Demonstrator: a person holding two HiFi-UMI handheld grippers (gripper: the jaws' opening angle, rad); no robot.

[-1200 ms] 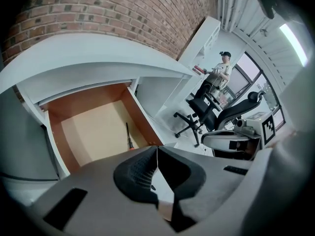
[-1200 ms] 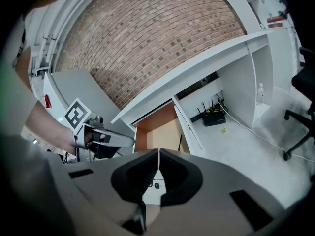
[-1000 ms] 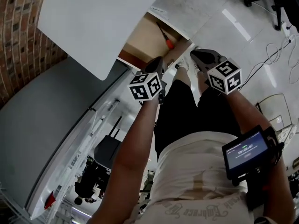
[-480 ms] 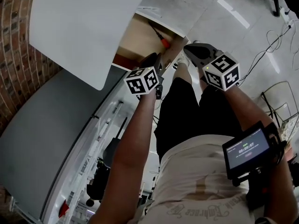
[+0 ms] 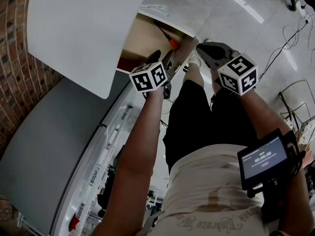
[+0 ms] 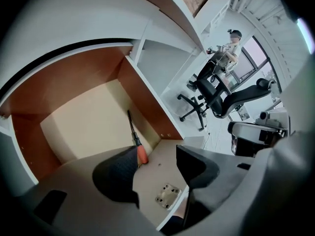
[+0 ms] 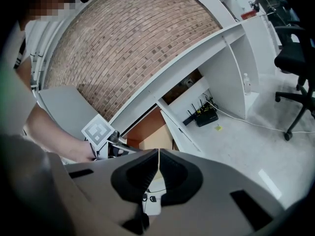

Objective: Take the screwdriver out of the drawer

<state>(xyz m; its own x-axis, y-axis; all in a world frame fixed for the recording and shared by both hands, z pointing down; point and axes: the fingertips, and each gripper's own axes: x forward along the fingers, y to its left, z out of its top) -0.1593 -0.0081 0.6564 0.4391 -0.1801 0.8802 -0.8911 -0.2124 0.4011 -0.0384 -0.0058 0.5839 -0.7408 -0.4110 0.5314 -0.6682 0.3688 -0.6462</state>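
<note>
Head view: left tool hangs over the open drawer; right tool sits just beside it, outside.

Left gripper view: the jaws have just been opening and stand wide, with nothing between them. The screwdriver lies along the drawer's side wall. Recommend straddling the orange handle; the wall likely crowds one jaw.

Right gripper view: jaws pressed together, empty.

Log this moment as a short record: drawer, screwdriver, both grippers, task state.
Drawer: brown-walled wooden drawer with a beige floor, open.
Screwdriver: orange-handled, black-shafted screwdriver, lying on the drawer floor along a side wall.
Left gripper: above the open drawer; jaws have just been opening and stand wide apart, nothing gripped between them.
Right gripper: jaws shut, empty.
Task state: screwdriver not yet taken out.
</note>
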